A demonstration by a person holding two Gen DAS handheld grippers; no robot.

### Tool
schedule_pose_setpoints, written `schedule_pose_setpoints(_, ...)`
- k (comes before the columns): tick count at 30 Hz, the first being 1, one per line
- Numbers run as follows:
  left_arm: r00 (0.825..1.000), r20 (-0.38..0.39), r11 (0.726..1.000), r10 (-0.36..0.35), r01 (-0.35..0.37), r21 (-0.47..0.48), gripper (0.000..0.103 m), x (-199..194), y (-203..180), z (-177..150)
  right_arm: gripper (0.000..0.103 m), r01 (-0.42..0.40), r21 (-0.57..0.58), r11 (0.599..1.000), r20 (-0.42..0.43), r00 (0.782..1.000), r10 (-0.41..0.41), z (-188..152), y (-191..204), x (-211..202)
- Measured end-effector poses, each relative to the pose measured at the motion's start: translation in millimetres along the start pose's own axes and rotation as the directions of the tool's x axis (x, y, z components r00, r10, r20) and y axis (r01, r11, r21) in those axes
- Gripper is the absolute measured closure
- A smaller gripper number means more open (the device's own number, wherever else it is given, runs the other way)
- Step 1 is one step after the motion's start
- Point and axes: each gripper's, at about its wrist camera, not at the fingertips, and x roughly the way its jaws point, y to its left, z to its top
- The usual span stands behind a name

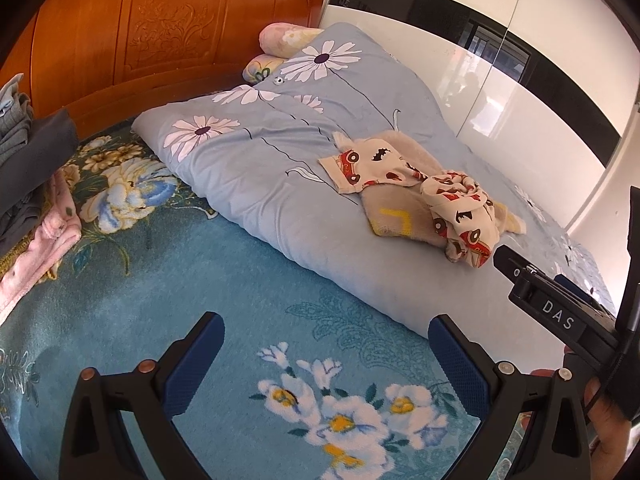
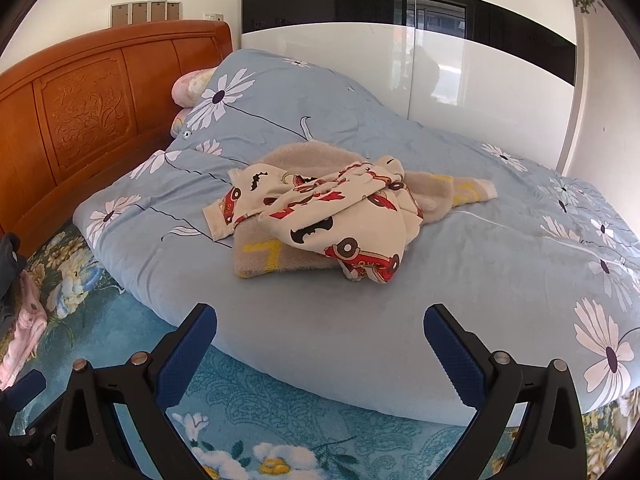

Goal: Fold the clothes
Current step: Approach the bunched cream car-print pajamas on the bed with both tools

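A crumpled cream garment with red cars and black bats [image 2: 332,216] lies on a beige fuzzy sweater with yellow marks [image 2: 276,256], both on the blue daisy quilt [image 2: 460,280]. The left wrist view shows them to the right: the printed garment [image 1: 456,204] and the sweater [image 1: 400,216]. My left gripper [image 1: 326,344] is open and empty over the teal flowered blanket [image 1: 200,280]. My right gripper [image 2: 320,332] is open and empty at the quilt's near edge, short of the clothes. Its body shows in the left wrist view [image 1: 560,312].
A stack of folded clothes, grey and pink [image 1: 36,184], sits at the left by the carved wooden headboard [image 1: 132,32]. Pillows [image 1: 280,40] lie behind the quilt. A glossy white wardrobe [image 2: 460,80] stands beyond the bed.
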Motion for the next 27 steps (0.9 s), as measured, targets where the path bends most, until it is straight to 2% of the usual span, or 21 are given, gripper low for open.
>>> schedule_pose_setpoints(18, 0.999, -0.028, 1.0, 0.021, -0.021, -0.001, 0.0, 3.3, 10.0, -6.2, 0.0, -0.015, -0.021, 1.0, -0.083, 0.996, 0.013, -2.5, 9.8, 13.1)
schedule_pose_setpoints(27, 1.0, -0.022, 1.0, 0.007, -0.007, -0.009, 0.0, -2.2, 18.8, -11.1, 0.0, -0.036, -0.012, 0.999, -0.142, 0.989, 0.033, -3.3, 13.5, 25.1)
